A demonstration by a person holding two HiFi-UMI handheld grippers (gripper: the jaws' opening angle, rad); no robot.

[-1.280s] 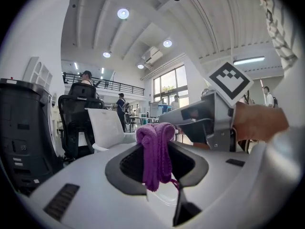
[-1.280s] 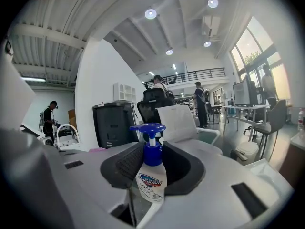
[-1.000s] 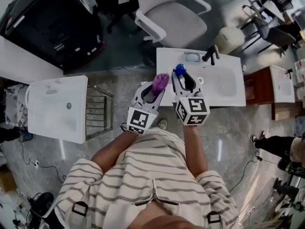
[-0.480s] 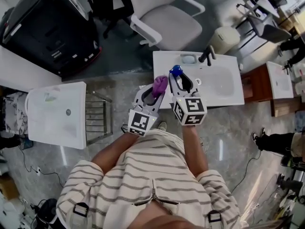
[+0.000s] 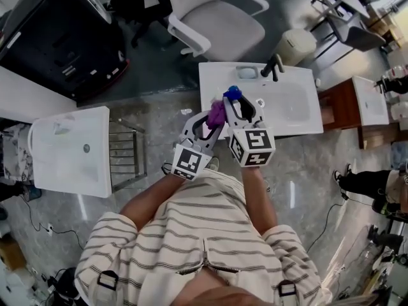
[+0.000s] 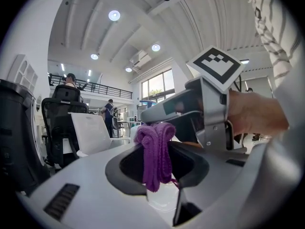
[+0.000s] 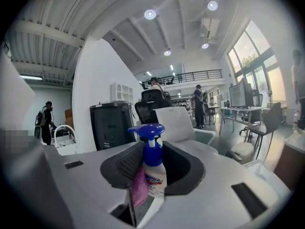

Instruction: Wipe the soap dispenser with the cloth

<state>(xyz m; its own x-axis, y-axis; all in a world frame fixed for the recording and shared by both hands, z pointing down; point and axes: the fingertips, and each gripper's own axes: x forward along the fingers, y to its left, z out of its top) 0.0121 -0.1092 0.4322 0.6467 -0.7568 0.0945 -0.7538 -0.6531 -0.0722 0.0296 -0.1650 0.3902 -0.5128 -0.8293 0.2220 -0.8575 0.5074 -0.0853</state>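
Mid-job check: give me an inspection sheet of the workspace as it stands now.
Surface: white sink counter, bare apart from its faucet.
Job's things: soap dispenser upright with a blue pump; purple cloth bunched, right beside it.
Clutter: second white basin and wire rack on the left.
Grippers: left gripper clamped on the cloth; right gripper clamped on the dispenser.
Cables: thin floor cable at the right, away from the work.
Surroundings: office chair behind the counter, black cabinet, a bystander's legs.
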